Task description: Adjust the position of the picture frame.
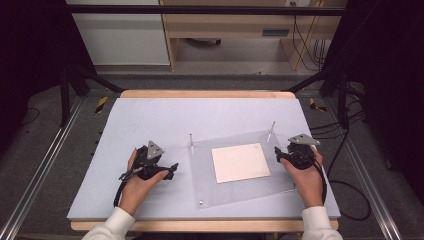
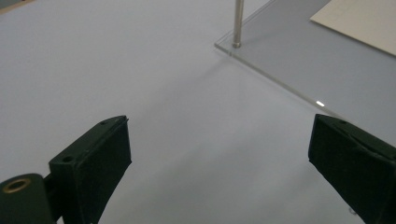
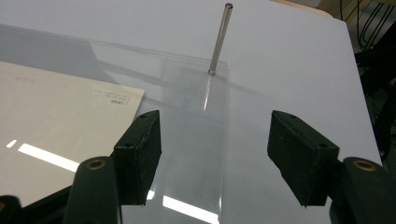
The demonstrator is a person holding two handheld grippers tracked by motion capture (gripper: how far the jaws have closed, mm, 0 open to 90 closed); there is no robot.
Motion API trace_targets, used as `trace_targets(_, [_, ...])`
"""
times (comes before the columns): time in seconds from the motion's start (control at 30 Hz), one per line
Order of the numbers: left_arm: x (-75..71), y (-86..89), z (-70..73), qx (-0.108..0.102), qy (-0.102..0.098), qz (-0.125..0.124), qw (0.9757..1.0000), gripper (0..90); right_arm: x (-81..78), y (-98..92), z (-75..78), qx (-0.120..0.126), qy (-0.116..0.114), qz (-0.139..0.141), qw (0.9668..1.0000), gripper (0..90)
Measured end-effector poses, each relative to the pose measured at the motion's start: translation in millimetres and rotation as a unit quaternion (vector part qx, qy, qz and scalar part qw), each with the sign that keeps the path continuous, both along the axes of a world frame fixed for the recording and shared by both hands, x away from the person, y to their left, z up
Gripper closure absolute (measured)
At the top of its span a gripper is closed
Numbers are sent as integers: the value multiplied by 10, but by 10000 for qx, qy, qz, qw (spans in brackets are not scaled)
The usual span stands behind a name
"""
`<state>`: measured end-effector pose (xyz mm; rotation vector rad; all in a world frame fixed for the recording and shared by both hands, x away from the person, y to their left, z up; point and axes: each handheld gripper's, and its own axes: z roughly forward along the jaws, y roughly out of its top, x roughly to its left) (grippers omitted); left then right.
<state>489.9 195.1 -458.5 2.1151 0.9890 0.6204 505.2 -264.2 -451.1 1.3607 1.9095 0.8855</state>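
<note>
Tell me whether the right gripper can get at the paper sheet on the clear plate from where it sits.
Probably yes. The right gripper is open at the clear plate's right edge, and the paper sheet lies flat beside it with nothing between; the metal post stands farther off.

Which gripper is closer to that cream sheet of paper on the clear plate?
Right gripper: just off the paper's right edge. Left gripper sits farther away, beyond the plate's left edge.
</note>
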Motion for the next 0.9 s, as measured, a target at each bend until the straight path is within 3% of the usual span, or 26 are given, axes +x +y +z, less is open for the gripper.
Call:
trace_targets(0.13, [36,-77,58,-99,13,-154,9998,68,72,22,77,95,136,138,9998,416])
trace_targets(0.17, [74,-106,69,-208,50,-156,9996,68,72,22,77,95,136,138,9998,416])
trace_targets(0.2, [164,-159,80,-383,175,-209,9989,112,154,38,103,-58,402,241,9989,452])
trace_targets(0.3, [245,-215,83,-400,167,-165,9989,172,252,28,117,-182,563,329,9977,477])
trace_targets(0.33, [330,-286,78,-321,134,-156,9993,200,366,0,126,-215,658,353,9970,500])
trace_targets(0.4, [371,-317,69,-305,122,-142,9994,251,433,-19,112,-228,679,356,9968,514])
trace_targets(0.43, [451,-370,32,-401,165,-82,9990,285,545,-40,93,-321,677,400,9964,558])
trace_targets(0.53, [504,-415,-12,-549,138,30,9984,345,637,-44,65,-305,677,395,9965,570])
trace_targets(0.6, [531,-441,-37,-556,-17,183,9983,392,711,-32,27,-262,638,363,9970,589])
trace_targets(0.63, [565,-471,-55,-626,-84,236,9977,449,771,-45,13,-80,558,384,9977,619])
trace_targets(0.87, [645,-578,-80,-605,-186,190,9978,574,985,-30,-94,75,598,424,9973,623])
trace_targets(0.9, [667,-583,-93,-634,-183,185,9977,589,1026,-25,-119,203,592,467,9969,632])
